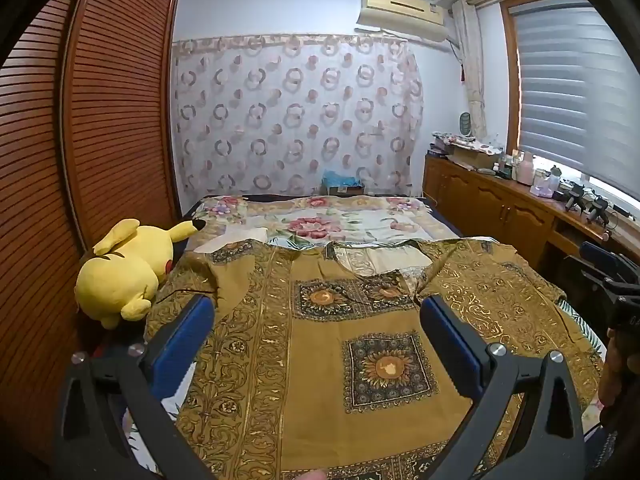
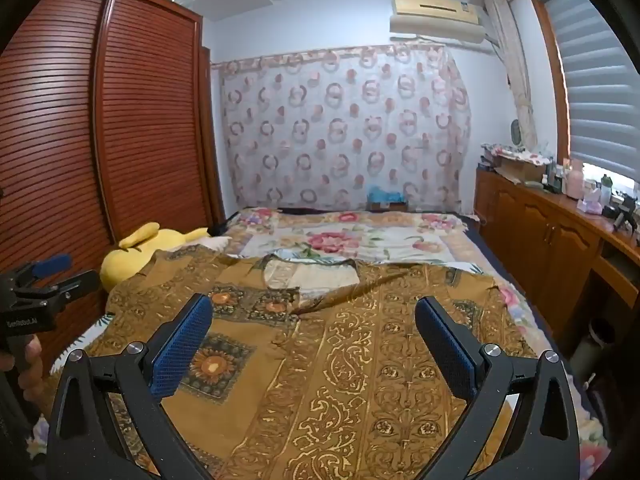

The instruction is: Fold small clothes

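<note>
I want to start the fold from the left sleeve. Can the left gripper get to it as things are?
Probably yes. The left gripper is open above the shirt; the left sleeve lies flat, uncovered, with the yellow plush toy just beside it.

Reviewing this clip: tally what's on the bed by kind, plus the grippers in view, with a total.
Brown patterned garment, spread flat: 1
Floral bedcover: 1
Yellow plush toy, at the bed's wardrobe side: 1
Grippers, both open above the garment: 2 (left gripper, right gripper)
Total: 5

Shirt (image 1: 320,340) spread on bed (image 1: 340,216), plush toy (image 1: 124,268) at its left
</note>
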Action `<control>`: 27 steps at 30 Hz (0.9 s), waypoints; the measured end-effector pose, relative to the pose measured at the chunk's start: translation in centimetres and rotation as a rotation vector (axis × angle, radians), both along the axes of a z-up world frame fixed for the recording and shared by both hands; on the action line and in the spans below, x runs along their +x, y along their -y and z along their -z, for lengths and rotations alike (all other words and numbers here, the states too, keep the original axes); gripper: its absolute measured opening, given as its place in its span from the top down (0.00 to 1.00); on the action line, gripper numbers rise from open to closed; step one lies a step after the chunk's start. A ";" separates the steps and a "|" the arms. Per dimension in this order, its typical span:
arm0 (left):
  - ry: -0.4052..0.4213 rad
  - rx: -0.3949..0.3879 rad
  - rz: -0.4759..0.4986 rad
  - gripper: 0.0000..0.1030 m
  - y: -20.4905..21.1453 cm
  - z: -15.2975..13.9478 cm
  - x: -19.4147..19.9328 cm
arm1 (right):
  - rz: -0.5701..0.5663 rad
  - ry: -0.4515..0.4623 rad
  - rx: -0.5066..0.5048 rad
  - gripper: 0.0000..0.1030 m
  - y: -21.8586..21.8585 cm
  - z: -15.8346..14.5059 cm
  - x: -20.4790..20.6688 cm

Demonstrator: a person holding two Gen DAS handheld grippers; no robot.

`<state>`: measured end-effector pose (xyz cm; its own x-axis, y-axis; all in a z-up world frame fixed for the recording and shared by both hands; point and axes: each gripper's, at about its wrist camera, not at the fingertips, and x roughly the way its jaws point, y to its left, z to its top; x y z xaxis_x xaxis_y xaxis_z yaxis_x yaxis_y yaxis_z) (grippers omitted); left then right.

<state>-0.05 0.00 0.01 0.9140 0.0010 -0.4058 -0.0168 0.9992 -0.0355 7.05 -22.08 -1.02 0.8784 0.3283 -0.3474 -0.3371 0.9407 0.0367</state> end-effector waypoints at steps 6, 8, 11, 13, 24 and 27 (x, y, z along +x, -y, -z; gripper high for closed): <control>0.000 0.005 -0.002 0.00 0.0 0.0 0.0 | 0.000 -0.003 -0.007 0.00 -0.1 0.0 0.0; 0.001 0.005 0.000 0.00 0.0 0.0 0.0 | -0.002 -0.002 -0.004 0.00 -0.1 0.0 -0.1; 0.001 0.007 -0.004 0.00 -0.2 -0.5 0.0 | -0.003 -0.003 -0.003 0.00 -0.1 0.0 0.0; 0.001 0.007 -0.004 0.00 -0.2 -0.6 0.0 | -0.002 -0.003 -0.003 0.00 -0.1 0.1 0.0; 0.010 0.016 -0.005 0.00 -0.6 -0.9 -0.3 | -0.004 -0.007 0.002 0.00 0.1 -0.1 -0.1; 0.016 0.024 -0.011 0.00 -0.4 -0.9 -0.5 | -0.003 -0.007 0.004 0.00 0.1 -0.1 -0.2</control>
